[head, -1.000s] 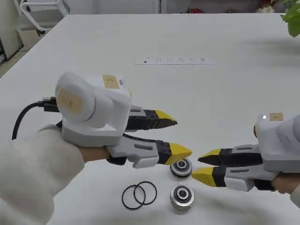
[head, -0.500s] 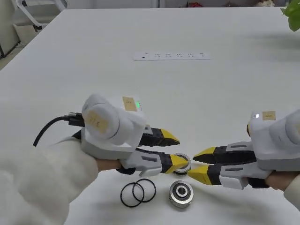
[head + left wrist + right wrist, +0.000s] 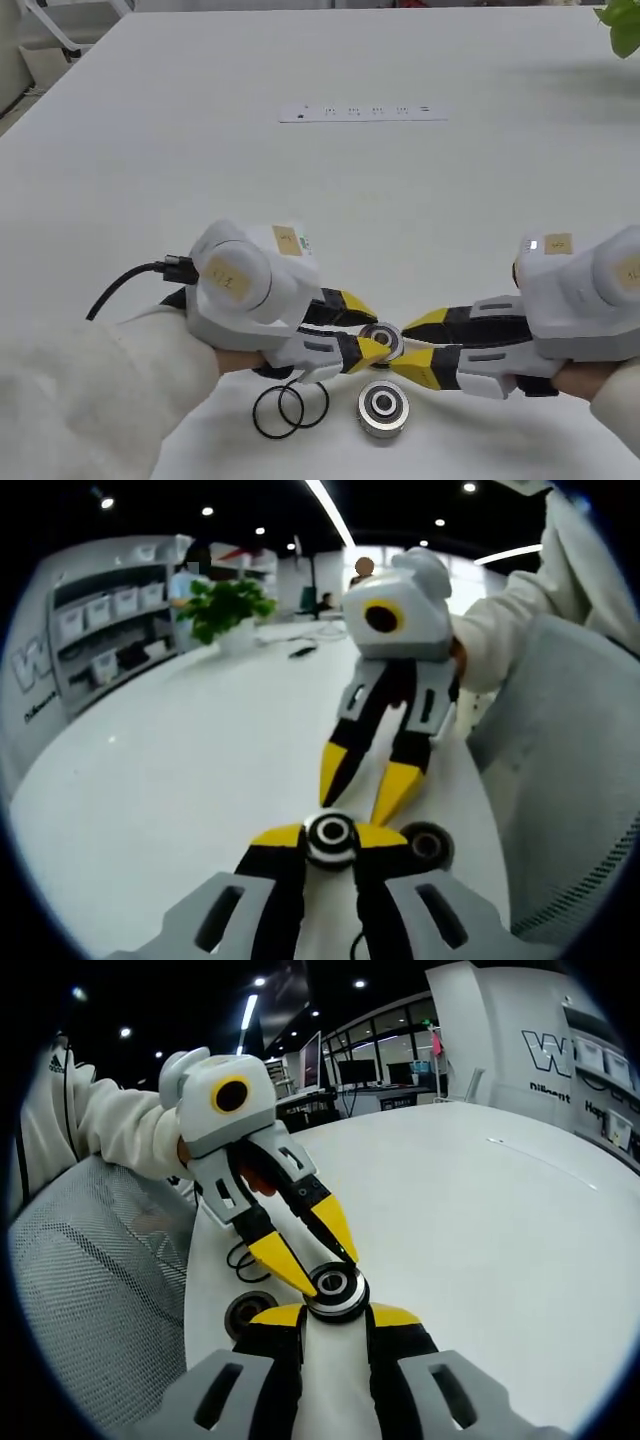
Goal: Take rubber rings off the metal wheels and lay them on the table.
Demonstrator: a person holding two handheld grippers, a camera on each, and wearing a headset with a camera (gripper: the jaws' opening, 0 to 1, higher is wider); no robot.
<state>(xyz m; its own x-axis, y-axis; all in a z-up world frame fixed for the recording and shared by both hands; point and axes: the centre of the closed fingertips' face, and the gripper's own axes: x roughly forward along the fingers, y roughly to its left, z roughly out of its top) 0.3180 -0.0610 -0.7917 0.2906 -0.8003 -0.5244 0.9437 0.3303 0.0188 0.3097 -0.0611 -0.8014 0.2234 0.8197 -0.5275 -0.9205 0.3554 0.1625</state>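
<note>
Metal wheel (image 3: 381,340) — round, shiny

The left tool (image 3: 372,327) clamps a wheel (image 3: 383,338) near the bench's (image 3: 200,150) near edge. The right tool (image 3: 408,343) noses in from the opposite side, so little room is left around the wheel. Just nearer that edge, a second wheel (image 3: 383,405) and two loose rings (image 3: 290,407) block the way. A cable (image 3: 125,290) trails leftward. Beyond, the bench lies open up to a printed strip (image 3: 363,113) toward the far edge.
</note>
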